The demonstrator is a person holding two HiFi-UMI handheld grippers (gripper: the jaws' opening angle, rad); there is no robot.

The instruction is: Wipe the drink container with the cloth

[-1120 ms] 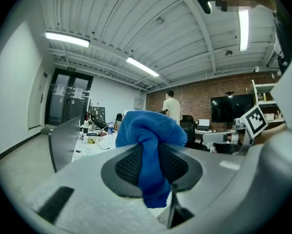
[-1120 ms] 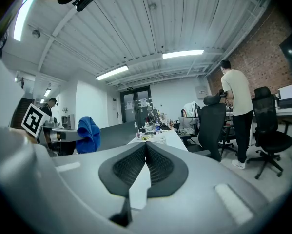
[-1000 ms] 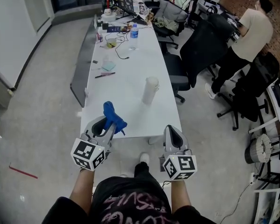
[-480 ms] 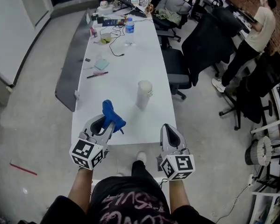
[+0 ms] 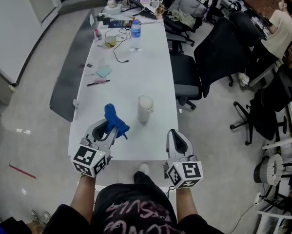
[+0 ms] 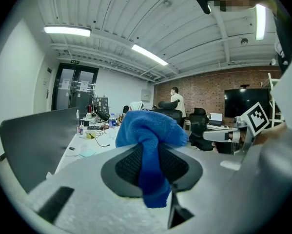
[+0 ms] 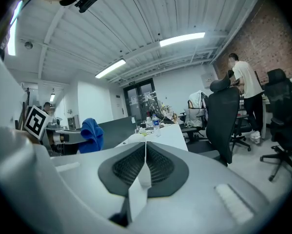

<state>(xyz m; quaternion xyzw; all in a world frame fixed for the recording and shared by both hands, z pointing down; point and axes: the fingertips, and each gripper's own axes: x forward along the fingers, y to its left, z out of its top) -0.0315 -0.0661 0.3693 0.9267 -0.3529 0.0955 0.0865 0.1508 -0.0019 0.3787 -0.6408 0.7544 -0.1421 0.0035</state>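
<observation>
The blue cloth (image 5: 114, 120) is clamped between the jaws of the left gripper (image 5: 109, 128), bunched above the pads and hanging below them; the right gripper (image 5: 178, 139) is held shut, with nothing between its jaws; both are held at the near end of the white surface (image 5: 131, 77); the drink container (image 5: 145, 108), pale and upright, is seen on that surface at about 1 o'clock from the left gripper and 11 o'clock from the right, apart from the cloth.

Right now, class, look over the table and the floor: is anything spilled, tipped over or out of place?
Nothing is spilled. The white cup stands upright on the table. The far end is cluttered, with a loose cable. One stray: a red stick lies on the floor, left of the table.
</observation>
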